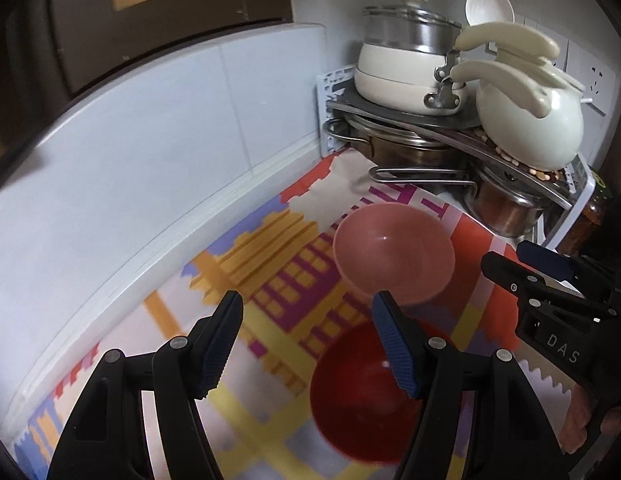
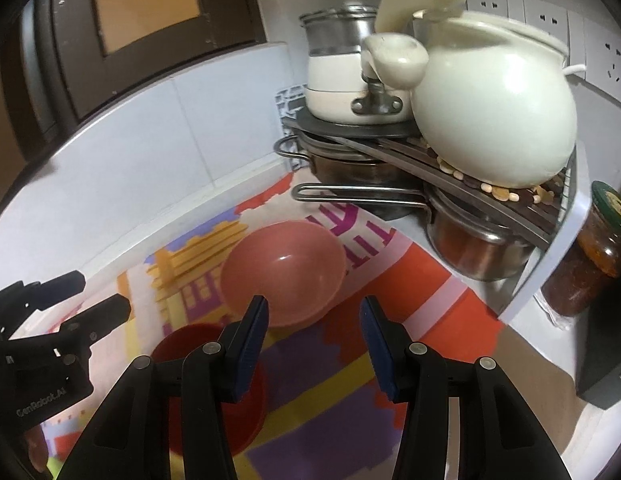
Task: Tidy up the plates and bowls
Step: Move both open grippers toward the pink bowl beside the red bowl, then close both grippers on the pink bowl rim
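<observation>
1. Left gripper: jaws parted, nothing between the pads.
2. Right gripper: jaws parted, holding nothing.
3. Pink bowl sits upright on the patterned mat, just ahead of both grippers' fingertips.
4. Red bowl sits nearer, under the left gripper's right finger, close beside the pink one.
5. Pot rack with cream pots stands beyond the bowls, in the corner.

1. The red bowl is partly hidden behind the left gripper's right finger.
2. The jar, right of the right gripper, is cut by the edge.
</observation>
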